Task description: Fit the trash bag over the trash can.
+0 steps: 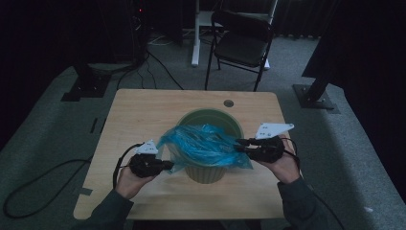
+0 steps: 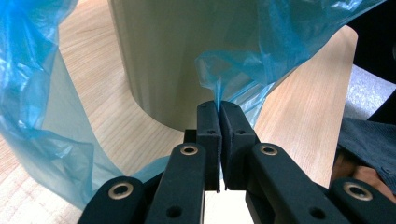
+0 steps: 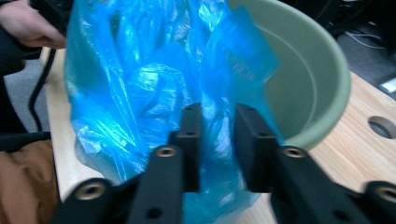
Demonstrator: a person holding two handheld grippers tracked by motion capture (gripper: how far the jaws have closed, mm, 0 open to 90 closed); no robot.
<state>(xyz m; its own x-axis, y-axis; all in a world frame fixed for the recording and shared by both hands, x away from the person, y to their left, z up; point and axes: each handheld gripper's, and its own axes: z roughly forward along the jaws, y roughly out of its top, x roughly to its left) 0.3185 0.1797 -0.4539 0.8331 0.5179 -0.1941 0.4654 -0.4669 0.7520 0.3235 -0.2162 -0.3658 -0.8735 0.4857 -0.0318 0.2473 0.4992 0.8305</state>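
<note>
A pale green bin (image 1: pixel 209 173) stands in the middle of the wooden table (image 1: pixel 139 115), with a blue plastic bag (image 1: pixel 203 143) crumpled over its mouth. My left gripper (image 1: pixel 168 165) is at the bin's left side. In the left gripper view this gripper (image 2: pixel 218 109) is shut on a pinched edge of the bag (image 2: pixel 252 51), close to the bin wall (image 2: pixel 163 56). My right gripper (image 1: pixel 239 143) is at the bin's right rim. In its own view the right gripper (image 3: pixel 218 116) has its jaws apart, and loose bag film (image 3: pixel 140 70) lies in the gap in front of the bin (image 3: pixel 317 84).
A round cable hole (image 1: pixel 228 103) sits near the table's far edge. Behind the table stands a black folding chair (image 1: pixel 242 43) on grey carpet. Cables (image 1: pixel 43 187) trail over the floor at the left, and dark stands rise at both sides.
</note>
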